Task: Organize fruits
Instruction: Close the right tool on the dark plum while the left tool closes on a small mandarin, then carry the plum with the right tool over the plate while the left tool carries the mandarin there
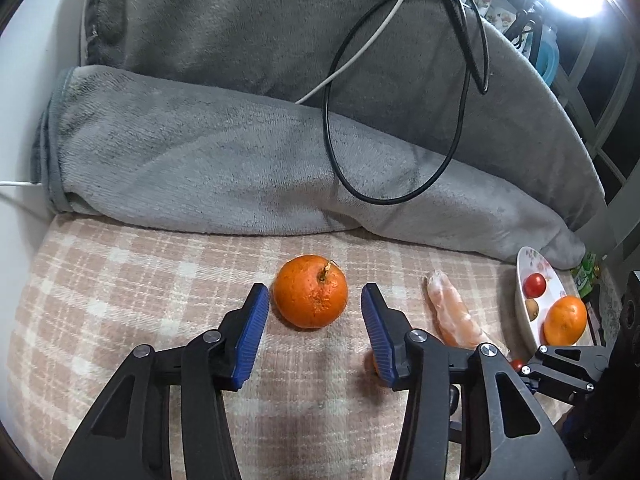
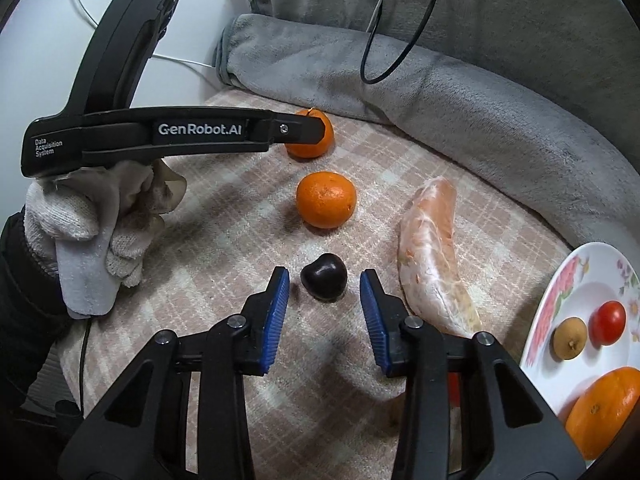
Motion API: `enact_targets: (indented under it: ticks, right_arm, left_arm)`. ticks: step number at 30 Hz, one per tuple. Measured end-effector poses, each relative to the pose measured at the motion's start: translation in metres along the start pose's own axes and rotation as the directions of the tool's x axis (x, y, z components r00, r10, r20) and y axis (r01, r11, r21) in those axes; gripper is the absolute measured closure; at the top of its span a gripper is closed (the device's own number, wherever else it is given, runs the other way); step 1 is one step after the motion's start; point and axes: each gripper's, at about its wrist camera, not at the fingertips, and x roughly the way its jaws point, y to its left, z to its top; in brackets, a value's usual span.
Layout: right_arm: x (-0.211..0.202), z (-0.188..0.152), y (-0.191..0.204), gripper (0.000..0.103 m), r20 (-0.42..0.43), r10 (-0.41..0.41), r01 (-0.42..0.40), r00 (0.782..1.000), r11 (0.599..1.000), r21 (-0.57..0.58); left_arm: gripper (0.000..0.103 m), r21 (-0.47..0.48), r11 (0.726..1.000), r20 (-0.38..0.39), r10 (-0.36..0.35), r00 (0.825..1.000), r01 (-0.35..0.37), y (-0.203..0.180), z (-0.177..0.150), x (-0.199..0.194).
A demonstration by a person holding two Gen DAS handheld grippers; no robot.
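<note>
Plaid pink-beige bed cover (image 1: 140, 280) carries the fruit; a rolled grey blanket (image 1: 240, 168) walls off the far edge, with a black cable (image 1: 332, 152) looped over it.

Left tool (image 1: 314, 312) has its jaws apart, flanking a stemmed orange (image 1: 310, 297) with a gap on both sides, not touching. Bare cover lies left of it.

Right tool (image 2: 324, 300) also has its jaws apart, straddling a dark cherry (image 2: 324, 276) without contact. A second orange (image 2: 326, 199) sits just beyond the cherry, with the stemmed one further back, partly hidden by the left tool's finger. A peeled citrus segment (image 2: 430, 256) lies just right of the right tool's right finger, close.

A floral plate (image 2: 560, 300) at the right edge holds a cherry tomato (image 2: 609, 322), a small brown fruit (image 2: 570, 338) and another orange (image 2: 604, 408). A gloved left hand (image 2: 92, 216) grips the handle.
</note>
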Motion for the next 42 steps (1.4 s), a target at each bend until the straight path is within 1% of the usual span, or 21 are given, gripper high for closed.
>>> enact_targets:
  ticks: [5, 8, 11, 13, 21, 30, 42]
  right_arm:
    - [0.008, 0.004, 0.002, 0.067, -0.010, -0.005, 0.005, 1.000, 1.000, -0.011]
    - [0.013, 0.005, 0.004, 0.073, -0.020, -0.011, 0.010, 1.000, 1.000, -0.018]
    - [0.015, 0.005, 0.004, 0.073, -0.022, -0.021, 0.020, 1.000, 1.000, -0.022]
    - [0.016, 0.005, 0.004, 0.077, -0.022, -0.024, 0.023, 0.999, 1.000, -0.020]
    - [0.013, 0.004, 0.002, 0.077, -0.013, -0.021, 0.021, 1.000, 1.000, -0.003]
    - [-0.004, -0.001, 0.000, 0.077, 0.018, -0.009, 0.009, 1.000, 1.000, 0.012]
    - [-0.041, -0.011, -0.007, 0.077, 0.078, -0.010, 0.006, 0.997, 0.999, 0.049]
  left_arm:
    - [0.059, -0.007, 1.000, -0.008, 0.003, 1.000, -0.003, 0.003, 0.001, 0.005]
    - [0.061, -0.006, 1.000, -0.013, 0.002, 1.000, -0.002, 0.001, 0.001, 0.010]
    - [0.063, 0.001, 1.000, -0.015, 0.000, 1.000, 0.000, 0.000, 0.002, 0.011]
    - [0.063, 0.002, 1.000, -0.013, 0.002, 1.000, -0.002, -0.001, 0.002, 0.012]
    - [0.064, 0.000, 1.000, -0.002, 0.000, 1.000, 0.000, 0.001, 0.001, 0.010]
    - [0.065, -0.006, 1.000, 0.012, -0.005, 1.000, 0.005, 0.007, -0.004, -0.003]
    - [0.065, 0.011, 0.999, 0.037, -0.035, 0.999, 0.035, -0.003, -0.011, -0.027]
